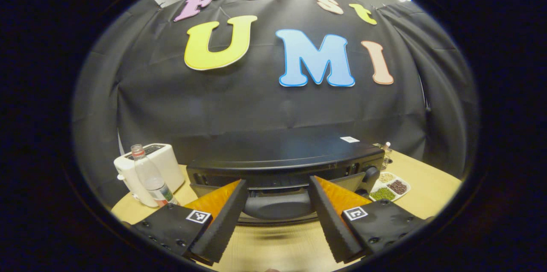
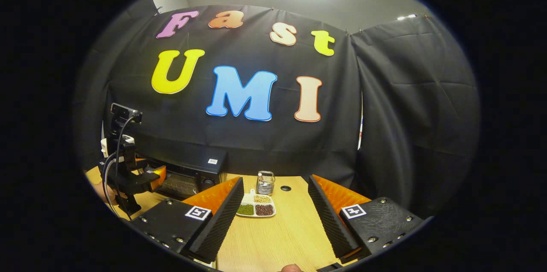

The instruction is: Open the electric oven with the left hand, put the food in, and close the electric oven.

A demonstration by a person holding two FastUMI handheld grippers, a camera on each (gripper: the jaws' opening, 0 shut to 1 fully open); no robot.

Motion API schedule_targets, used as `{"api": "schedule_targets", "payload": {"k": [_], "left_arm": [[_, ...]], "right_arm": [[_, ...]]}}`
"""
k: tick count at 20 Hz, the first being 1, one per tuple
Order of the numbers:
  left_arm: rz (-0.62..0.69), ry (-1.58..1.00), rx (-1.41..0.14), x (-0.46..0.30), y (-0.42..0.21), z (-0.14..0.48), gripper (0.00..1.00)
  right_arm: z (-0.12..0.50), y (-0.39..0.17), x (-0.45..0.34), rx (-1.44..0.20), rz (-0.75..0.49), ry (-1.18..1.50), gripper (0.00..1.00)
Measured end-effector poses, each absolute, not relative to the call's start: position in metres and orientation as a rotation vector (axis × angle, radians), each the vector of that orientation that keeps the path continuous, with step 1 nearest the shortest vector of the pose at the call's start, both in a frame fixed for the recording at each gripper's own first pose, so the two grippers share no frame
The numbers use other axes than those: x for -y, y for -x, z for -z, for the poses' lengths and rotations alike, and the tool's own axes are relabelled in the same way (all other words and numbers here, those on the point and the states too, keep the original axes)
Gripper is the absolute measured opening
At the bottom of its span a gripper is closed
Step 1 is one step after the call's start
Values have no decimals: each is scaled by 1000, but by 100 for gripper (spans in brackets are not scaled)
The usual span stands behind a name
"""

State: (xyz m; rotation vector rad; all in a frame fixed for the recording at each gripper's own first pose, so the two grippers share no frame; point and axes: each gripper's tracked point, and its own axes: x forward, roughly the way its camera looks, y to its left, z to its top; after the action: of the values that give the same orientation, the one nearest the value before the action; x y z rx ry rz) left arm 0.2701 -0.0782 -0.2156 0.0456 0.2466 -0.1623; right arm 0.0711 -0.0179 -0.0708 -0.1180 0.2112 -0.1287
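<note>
With its fingers spread wide, the left gripper [image 1: 277, 212] sits squarely in front of the oven [image 1: 282, 165], lined up on the door handle [image 1: 277, 205] between them, not yet clamped; that looks like the approach for the pull. Back from the oven, the right gripper [image 2: 275, 216] hovers over the table [image 2: 273, 242], fingers apart and empty, pointed at the food tray [image 2: 255, 209] beside the oven, seemingly placed for the pick. A bottle [image 1: 149, 175] and toaster [image 1: 164, 161] stand left of the oven, out of the way.
</note>
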Motion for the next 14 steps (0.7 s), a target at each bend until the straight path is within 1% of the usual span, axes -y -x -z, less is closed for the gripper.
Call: {"api": "schedule_targets", "payload": {"k": [1, 6, 7, 8, 10, 11, 12, 14], "left_arm": [[162, -45, -251, 78, -264, 218, 100], [150, -46, -290, 76, -237, 232, 100], [148, -47, -302, 76, -232, 237, 97], [145, -49, -317, 76, -226, 242, 100], [138, -47, -331, 76, -217, 250, 100], [135, -49, -342, 76, -212, 256, 97], [131, -51, -350, 76, -206, 260, 91], [122, -55, -373, 76, -198, 269, 97]], "right_arm": [[71, -70, 17, -211, 122, 117, 95], [73, -64, 16, -215, 90, 114, 95], [73, -62, 17, -216, 84, 113, 95], [72, -59, 17, -216, 78, 114, 95], [73, -57, 20, -219, 70, 117, 95], [75, -54, 21, -222, 66, 118, 95], [74, -52, 22, -225, 61, 118, 95], [76, -47, 24, -231, 52, 119, 95]]}}
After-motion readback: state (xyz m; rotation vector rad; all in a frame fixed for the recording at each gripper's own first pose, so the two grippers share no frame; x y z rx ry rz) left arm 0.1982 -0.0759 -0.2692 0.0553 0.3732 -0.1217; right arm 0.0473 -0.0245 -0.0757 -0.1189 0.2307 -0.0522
